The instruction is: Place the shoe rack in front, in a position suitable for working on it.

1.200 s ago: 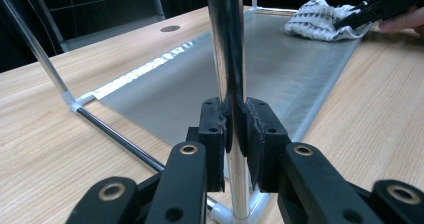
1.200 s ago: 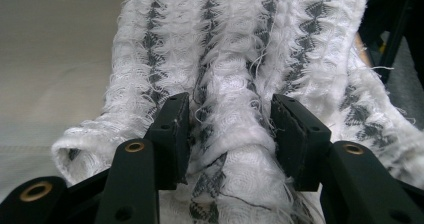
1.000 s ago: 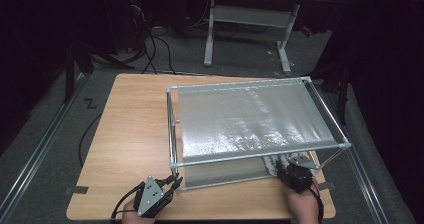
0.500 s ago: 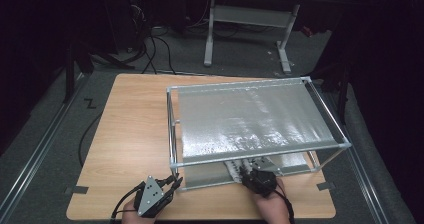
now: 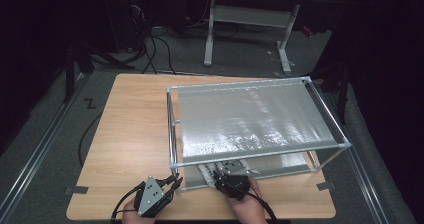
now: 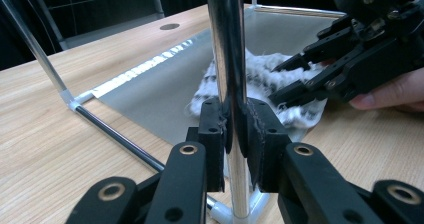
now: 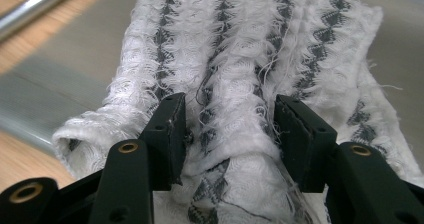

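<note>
While left gripper [image 6: 235,134] clamps frame post [image 6: 227,59], right gripper [image 7: 227,134] half-open astride towel [image 7: 250,49], wooden table [image 5: 130,129].

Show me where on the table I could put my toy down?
The bare wooden tabletop left of the metal frame is widest. The front edge is crowded: the left gripper clamps the frame's corner post, and the right gripper is at the fuzzy white cloth.

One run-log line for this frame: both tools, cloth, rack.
left tool: shut on rack post | right tool: jaws apart, astride folded cloth, not clamped | cloth: on grey sheet under rack | phase: closing in for grasp
</note>
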A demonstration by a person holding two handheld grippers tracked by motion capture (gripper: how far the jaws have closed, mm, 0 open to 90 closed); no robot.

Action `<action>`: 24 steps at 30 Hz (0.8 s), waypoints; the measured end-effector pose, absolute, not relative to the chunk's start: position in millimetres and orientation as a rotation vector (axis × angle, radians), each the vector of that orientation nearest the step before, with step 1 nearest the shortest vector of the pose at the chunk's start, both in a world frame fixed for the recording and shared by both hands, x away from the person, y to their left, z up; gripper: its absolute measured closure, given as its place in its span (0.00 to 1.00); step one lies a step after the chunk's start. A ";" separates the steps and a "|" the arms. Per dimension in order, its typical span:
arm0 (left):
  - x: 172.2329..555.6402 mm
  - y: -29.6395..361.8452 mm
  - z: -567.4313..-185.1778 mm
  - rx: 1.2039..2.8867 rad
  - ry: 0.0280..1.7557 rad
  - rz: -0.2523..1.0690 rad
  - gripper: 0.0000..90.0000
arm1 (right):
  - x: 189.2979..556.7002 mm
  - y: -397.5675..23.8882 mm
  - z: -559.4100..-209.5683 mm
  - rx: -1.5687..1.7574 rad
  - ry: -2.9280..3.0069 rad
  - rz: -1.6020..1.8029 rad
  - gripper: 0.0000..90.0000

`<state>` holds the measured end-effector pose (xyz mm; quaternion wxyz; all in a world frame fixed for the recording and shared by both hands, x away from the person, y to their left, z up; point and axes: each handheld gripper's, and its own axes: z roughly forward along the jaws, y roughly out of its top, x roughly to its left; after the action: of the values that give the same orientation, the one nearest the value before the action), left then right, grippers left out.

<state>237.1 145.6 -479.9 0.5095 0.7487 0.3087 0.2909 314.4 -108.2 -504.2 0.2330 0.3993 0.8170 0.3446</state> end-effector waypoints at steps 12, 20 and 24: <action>237.6 144.4 -479.4 1.817 0.747 0.705 0.87 | 306.5 -58.7 -502.6 0.929 2.323 0.974 0.54; 237.6 143.7 -479.4 1.824 0.744 0.717 0.87 | 299.1 -45.4 -502.0 0.883 2.350 0.997 0.54; 237.7 144.2 -479.8 1.822 0.741 0.713 0.87 | 297.3 -43.8 -501.7 0.883 2.358 1.004 0.54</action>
<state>237.7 144.2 -479.8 0.5008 0.7537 0.3066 0.2951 297.3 -43.8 -501.7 0.2138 0.3184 0.8497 0.3618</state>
